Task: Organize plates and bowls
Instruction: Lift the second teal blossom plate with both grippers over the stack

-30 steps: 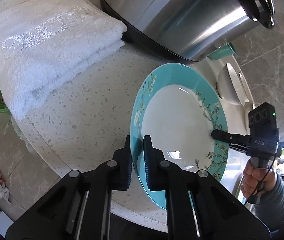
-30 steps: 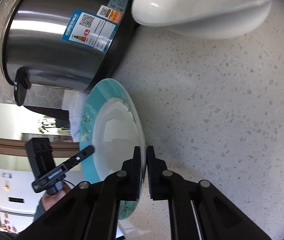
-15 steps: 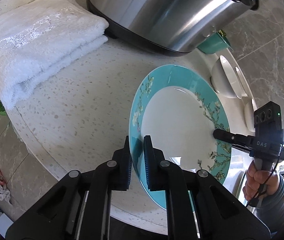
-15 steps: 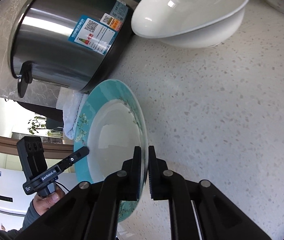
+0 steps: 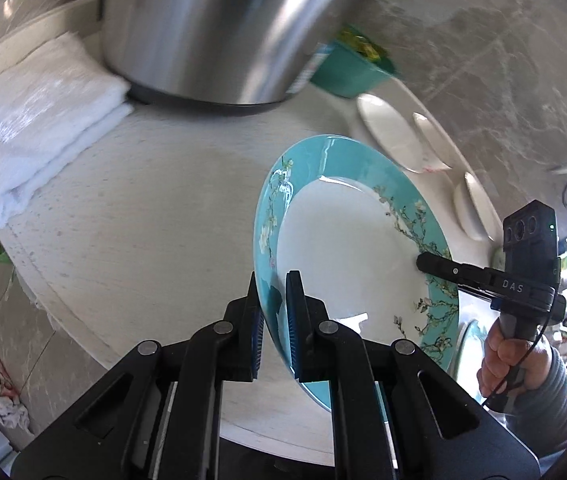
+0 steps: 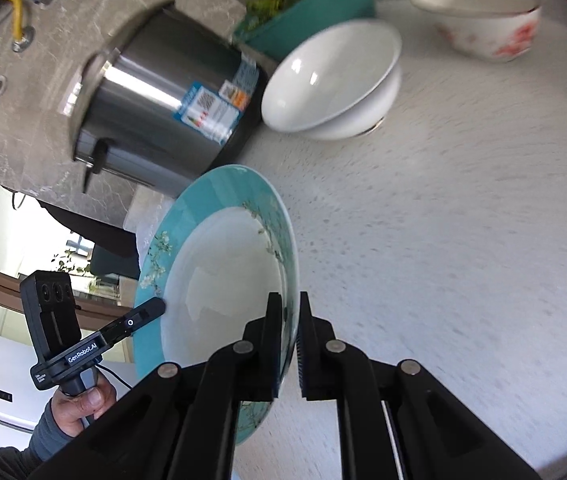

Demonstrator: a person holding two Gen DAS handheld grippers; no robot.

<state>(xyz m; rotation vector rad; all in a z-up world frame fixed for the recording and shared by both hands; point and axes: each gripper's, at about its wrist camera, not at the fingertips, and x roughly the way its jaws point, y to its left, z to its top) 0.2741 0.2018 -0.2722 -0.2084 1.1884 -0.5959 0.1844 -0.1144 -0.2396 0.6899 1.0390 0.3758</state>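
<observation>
"DAS" stands in pale letters on the black right gripper (image 5: 423, 263). "GenRobot.AI" runs along the black left gripper (image 6: 155, 308). The pot (image 6: 155, 112) bears a blue label (image 6: 207, 114), its print too blurred to read.

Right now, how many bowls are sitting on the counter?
3, in a row past the teal plate: a plain white bowl nearest the steel pot, a red-flowered bowl next, and a third bowl farthest along. More may be hidden.
</observation>
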